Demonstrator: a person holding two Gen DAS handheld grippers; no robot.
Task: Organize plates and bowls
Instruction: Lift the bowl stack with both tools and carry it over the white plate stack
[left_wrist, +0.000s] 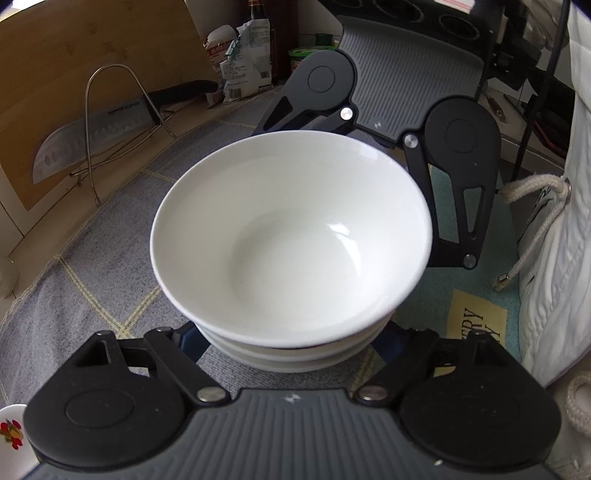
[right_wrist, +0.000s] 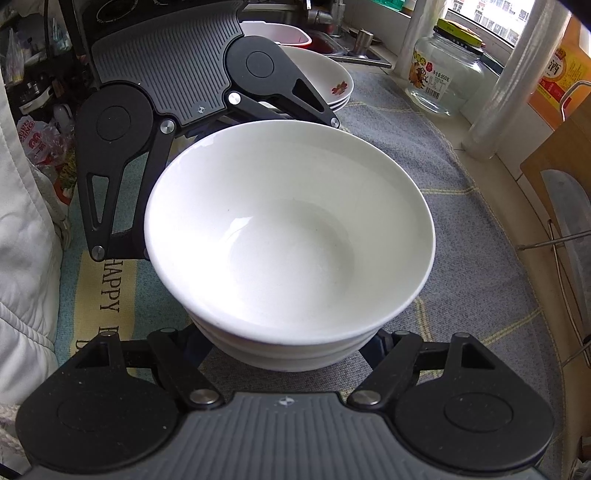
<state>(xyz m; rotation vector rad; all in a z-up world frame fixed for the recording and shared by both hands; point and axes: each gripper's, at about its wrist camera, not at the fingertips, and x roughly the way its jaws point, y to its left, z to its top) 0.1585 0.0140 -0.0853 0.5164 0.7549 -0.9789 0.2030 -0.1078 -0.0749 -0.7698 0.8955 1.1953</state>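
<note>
On the cloth-covered bench (right_wrist: 480, 258) sits a stack of white bowls (left_wrist: 291, 236), grasped from opposite sides by the left hand-held gripper (left_wrist: 291, 354) and the right hand-held gripper (right_wrist: 288, 354).

We see a stack of white bowls (right_wrist: 290, 236) at centre, standing on a grey checked cloth (right_wrist: 472, 258). The right gripper (right_wrist: 288, 354) reaches from the bottom edge, its jaws set against the lower sides of the stack; its fingertips are hidden under the bowls. The left gripper (right_wrist: 221, 122) comes in from the far side, its arms spread around the stack's rim. Behind it we note a stack of flower-patterned plates (right_wrist: 332, 85), and to the right a glass jar (right_wrist: 448, 70) with a yellow lid. A mat printed "HAPPY" (right_wrist: 110, 288) lies at left.
</note>
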